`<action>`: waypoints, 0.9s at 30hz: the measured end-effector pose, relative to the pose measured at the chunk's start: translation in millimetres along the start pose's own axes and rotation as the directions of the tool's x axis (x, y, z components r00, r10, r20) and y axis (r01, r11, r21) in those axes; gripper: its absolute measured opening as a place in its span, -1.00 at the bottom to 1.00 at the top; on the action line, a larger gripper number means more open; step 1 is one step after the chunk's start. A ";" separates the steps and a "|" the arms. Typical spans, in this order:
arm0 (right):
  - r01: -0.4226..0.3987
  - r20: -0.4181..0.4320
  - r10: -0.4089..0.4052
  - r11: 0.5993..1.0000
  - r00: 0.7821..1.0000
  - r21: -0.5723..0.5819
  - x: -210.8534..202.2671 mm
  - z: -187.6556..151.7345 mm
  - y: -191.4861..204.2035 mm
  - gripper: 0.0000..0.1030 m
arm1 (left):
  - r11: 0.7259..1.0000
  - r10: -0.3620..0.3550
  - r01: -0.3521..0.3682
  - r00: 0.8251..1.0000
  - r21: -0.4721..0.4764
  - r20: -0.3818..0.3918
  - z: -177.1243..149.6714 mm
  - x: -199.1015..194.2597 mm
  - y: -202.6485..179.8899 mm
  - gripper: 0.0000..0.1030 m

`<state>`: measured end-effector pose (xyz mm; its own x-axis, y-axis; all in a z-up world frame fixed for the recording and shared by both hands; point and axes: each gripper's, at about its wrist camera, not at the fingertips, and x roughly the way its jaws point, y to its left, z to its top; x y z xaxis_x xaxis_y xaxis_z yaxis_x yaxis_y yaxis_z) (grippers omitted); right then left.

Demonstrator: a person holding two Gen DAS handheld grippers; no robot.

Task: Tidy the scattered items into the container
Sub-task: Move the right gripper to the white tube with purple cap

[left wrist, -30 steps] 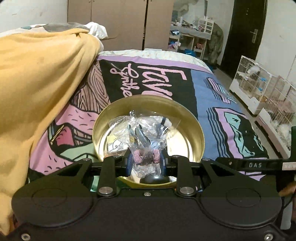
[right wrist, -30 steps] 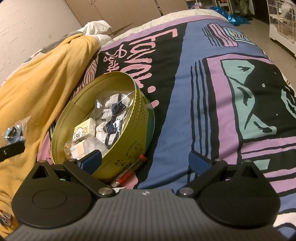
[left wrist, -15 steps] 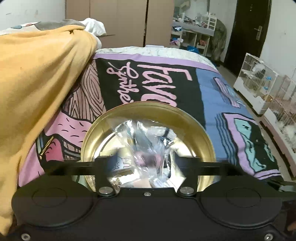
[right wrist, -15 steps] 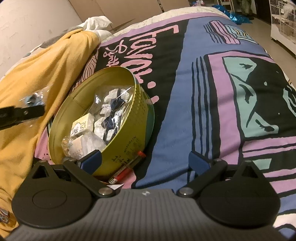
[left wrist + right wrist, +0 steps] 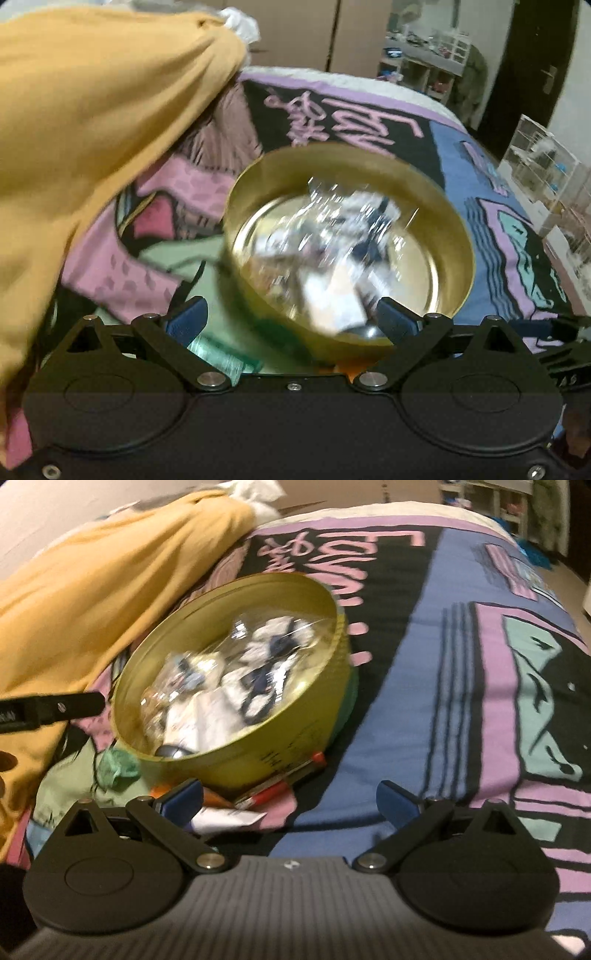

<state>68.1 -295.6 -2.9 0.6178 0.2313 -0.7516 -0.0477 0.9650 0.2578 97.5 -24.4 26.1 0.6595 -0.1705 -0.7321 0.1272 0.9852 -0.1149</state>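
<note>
A round gold tin [image 5: 454, 236] [image 5: 314, 716] sits on the printed bedspread and holds several clear plastic bags [image 5: 343, 229] [image 5: 258, 657] and a small white box [image 5: 210, 720]. My left gripper [image 5: 291, 319] is open and empty at the tin's near rim; one of its fingers [image 5: 55, 709] shows left of the tin in the right wrist view. My right gripper [image 5: 290, 799] is open and empty in front of the tin. A red pen [image 5: 280, 786], an orange-and-white tube [image 5: 221, 810] and a crumpled green item [image 5: 118, 768] lie on the bed by the tin's near side.
A yellow blanket [image 5: 92, 129] [image 5: 92, 590] is heaped along the left of the bed. The bedspread [image 5: 461, 664] stretches flat to the right. Wire cages [image 5: 543, 173] stand on the floor beyond the bed's right edge; wardrobe and shelves at the back.
My left gripper has opened and let go of the clear bag, which now lies in the tin, and has drawn back left. My right gripper pulled back slightly, showing more items in front.
</note>
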 end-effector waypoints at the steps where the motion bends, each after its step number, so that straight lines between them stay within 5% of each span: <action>1: -0.003 -0.003 0.003 1.000 1.000 -0.010 0.2 -0.6 2.7 1.00 | 1.000 0.003 -0.003 1.000 -0.019 -0.002 -7.5 -0.1 4.8 0.90; 17: 0.035 -0.036 -0.047 0.960 0.998 -0.277 23.5 -23.6 68.2 1.00 | 0.962 0.041 -0.028 0.998 -0.271 0.042 -63.3 7.6 47.9 0.93; 27: 0.061 -0.076 -0.079 0.975 0.994 -0.215 60.1 -29.0 81.8 0.84 | 0.962 0.030 -0.019 0.999 -0.273 0.037 -65.8 12.4 47.7 0.94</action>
<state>78.6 -199.1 -44.5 0.5582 0.1628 -0.8136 -0.1771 0.9813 0.0748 63.1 21.6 -32.6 0.6899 -0.1416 -0.7100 -0.0923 0.9555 -0.2803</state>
